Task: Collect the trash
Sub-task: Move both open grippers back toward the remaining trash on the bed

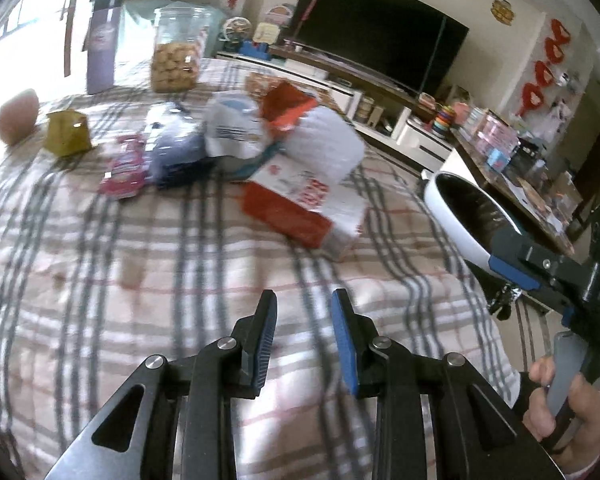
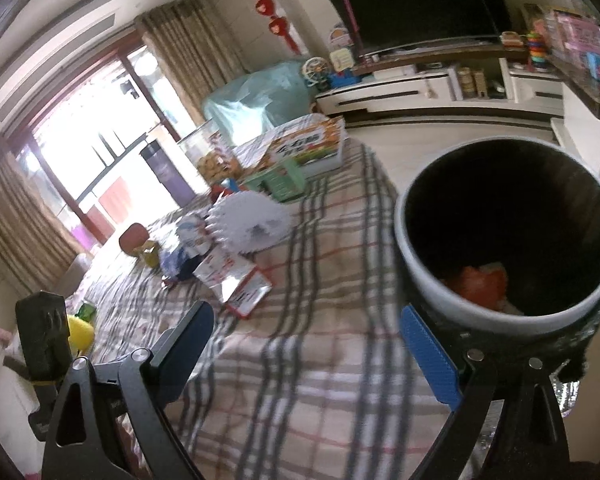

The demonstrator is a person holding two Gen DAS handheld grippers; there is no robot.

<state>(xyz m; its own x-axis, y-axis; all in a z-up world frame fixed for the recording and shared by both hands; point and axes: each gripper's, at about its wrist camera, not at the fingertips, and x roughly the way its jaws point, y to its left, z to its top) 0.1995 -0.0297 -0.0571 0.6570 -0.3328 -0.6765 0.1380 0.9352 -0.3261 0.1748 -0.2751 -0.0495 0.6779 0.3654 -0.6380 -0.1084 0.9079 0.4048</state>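
Currently the left claw (image 1: 303, 300) hovers over the plaid-covered surface (image 1: 140, 264), jaws narrowly apart with nothing between them. Ahead of it lies the trash pile: a red-and-white wrapper (image 1: 300, 208) nearest, a crumpled white bag (image 1: 324, 140) behind that, a blue packet (image 1: 176, 148) and a pink wrapper (image 1: 124, 168) to the left. A yellow box (image 1: 66, 132) sits further left, and a cookie jar (image 1: 178, 52) stands far beyond.

Right claw (image 2: 306, 320): jaws wide, nothing held, above the same cloth. The trash bin (image 2: 420, 280) stands just off its right finger, beside the surface edge, black-lined, with orange scraps (image 2: 480, 284) at the bottom. The wrapper pile lies ahead and left of this claw.
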